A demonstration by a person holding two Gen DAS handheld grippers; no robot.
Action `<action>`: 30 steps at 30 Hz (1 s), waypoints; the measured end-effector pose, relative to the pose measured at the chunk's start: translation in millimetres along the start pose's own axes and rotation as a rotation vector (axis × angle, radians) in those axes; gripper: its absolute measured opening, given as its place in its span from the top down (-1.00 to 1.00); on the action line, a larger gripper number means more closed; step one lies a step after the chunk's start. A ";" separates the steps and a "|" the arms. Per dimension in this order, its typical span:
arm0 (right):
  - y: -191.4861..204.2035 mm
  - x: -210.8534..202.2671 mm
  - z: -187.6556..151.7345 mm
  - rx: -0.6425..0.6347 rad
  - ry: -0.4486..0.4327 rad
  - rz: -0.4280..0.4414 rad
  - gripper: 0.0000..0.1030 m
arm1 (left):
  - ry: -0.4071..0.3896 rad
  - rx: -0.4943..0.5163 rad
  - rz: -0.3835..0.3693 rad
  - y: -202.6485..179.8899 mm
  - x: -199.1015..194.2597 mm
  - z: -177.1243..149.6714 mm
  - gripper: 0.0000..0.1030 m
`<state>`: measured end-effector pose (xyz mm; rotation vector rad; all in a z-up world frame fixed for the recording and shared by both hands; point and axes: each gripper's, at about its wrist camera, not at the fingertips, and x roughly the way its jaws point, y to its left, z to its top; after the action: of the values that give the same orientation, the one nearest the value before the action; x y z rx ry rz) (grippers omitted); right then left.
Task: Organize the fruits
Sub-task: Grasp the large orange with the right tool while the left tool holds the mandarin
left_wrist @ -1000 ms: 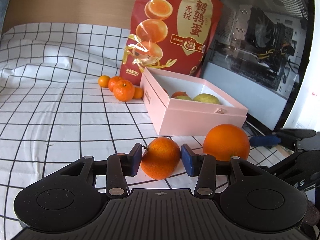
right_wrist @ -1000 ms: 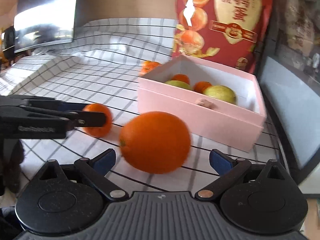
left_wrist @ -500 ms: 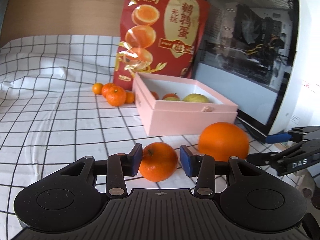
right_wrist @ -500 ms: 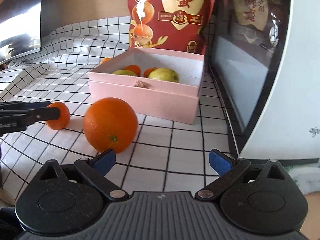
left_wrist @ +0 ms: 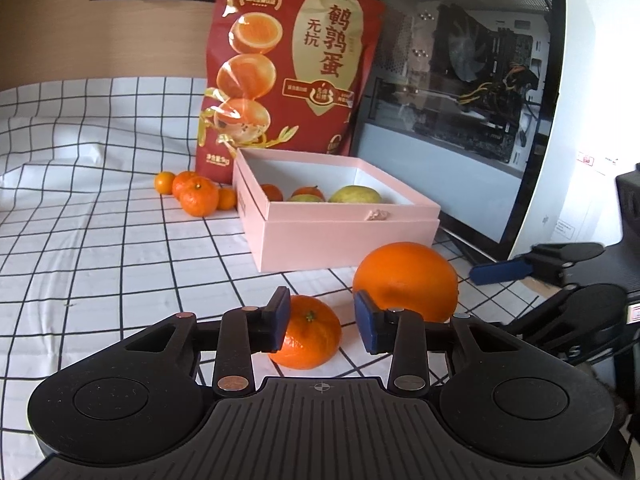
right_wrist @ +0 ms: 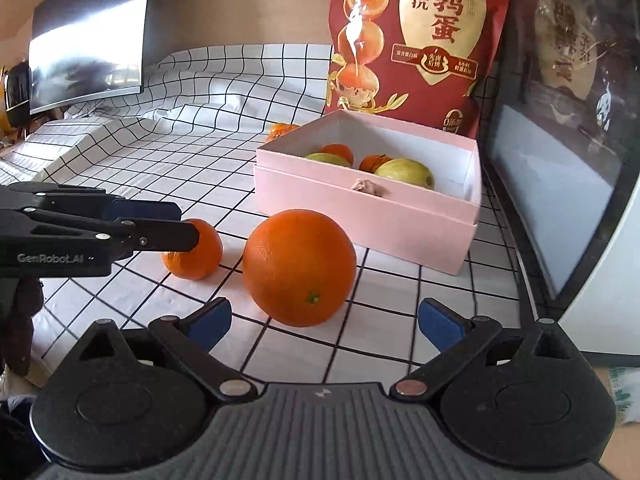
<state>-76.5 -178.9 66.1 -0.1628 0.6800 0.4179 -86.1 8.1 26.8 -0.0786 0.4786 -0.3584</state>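
While the left tongs (left_wrist: 322, 322) stood open around a small round orange mandarin (left_wrist: 307, 332), the right tongs (right_wrist: 323, 323) gaped wide just behind a large round orange (right_wrist: 299, 267), untouched, before the pink cardboard box (right_wrist: 360, 210).
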 end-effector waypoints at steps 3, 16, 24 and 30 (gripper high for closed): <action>-0.9 12.9 1.3 0.030 0.007 -0.001 -0.95 | 0.007 0.008 -0.011 0.8 -1.2 1.3 0.23; -18.4 28.2 -6.7 0.145 -0.001 0.058 -0.94 | 0.021 0.219 0.056 -17.7 -14.9 1.4 0.22; -25.6 17.9 -15.5 0.137 -0.019 0.052 -0.94 | 0.104 0.313 0.017 -34.6 4.0 -3.0 -0.39; -32.3 6.6 -20.9 0.151 -0.041 0.044 -0.94 | 0.067 0.209 0.043 -17.7 1.2 5.3 -0.28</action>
<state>-70.1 -211.8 46.2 0.0035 0.6729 0.4094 -88.3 -8.9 33.8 0.1470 0.5054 -0.3675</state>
